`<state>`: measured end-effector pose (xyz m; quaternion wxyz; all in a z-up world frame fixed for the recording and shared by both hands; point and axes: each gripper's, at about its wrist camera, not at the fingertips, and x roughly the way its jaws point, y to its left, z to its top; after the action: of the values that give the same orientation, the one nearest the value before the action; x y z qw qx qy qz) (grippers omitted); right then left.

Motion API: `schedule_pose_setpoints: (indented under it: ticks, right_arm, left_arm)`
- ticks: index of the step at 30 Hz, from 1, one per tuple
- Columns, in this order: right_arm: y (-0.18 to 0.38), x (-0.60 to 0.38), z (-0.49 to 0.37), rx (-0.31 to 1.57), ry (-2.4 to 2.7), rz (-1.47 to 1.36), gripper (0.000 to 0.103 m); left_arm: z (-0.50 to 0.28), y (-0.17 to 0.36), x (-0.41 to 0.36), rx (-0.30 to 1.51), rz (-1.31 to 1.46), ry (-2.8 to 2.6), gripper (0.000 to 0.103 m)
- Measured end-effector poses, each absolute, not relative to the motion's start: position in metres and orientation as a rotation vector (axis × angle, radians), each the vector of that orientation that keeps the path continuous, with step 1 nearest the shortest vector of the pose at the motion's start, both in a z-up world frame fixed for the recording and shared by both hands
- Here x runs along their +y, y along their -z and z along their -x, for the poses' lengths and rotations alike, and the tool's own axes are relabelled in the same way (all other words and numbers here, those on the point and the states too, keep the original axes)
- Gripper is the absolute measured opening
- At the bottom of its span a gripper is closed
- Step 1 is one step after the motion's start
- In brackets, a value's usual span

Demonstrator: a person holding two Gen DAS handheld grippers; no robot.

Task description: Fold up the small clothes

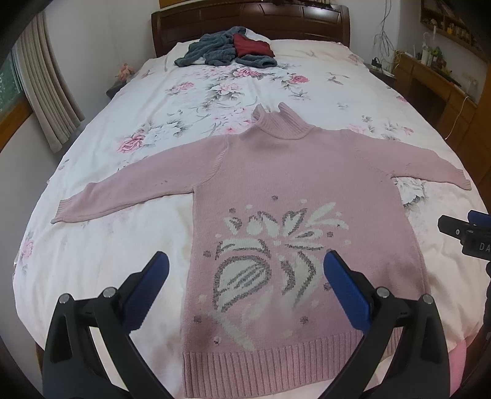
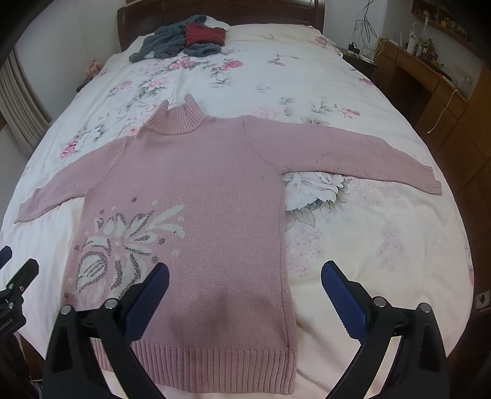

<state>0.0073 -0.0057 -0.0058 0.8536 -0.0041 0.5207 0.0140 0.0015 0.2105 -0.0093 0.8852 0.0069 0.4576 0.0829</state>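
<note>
here the pink sweater (image 1: 294, 184) lies flat, collar toward the headboard (image 1: 250, 18).

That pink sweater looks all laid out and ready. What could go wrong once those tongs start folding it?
1. The pink knitted turtleneck sweater is thick and loose, so wide-open tongs, left and right, might pinch only the top layer and fold unevenly.
2. Its long sleeves stretch far toward the bed's sides; one could slip or bunch mid-fold.
3. The soft flowered bedsheet could get pinched along with the knit.
</note>
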Motion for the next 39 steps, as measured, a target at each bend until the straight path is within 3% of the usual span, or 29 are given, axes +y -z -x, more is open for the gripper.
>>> schedule_pose_setpoints:
  ticks: [39]
  right_arm:
    - [0.0067,-0.0006,-0.0081,1.098,-0.024,0.009,0.099]
  left_arm:
    - [0.0002,0.0097,0.2103,0.955,-0.018,-0.173,0.1]
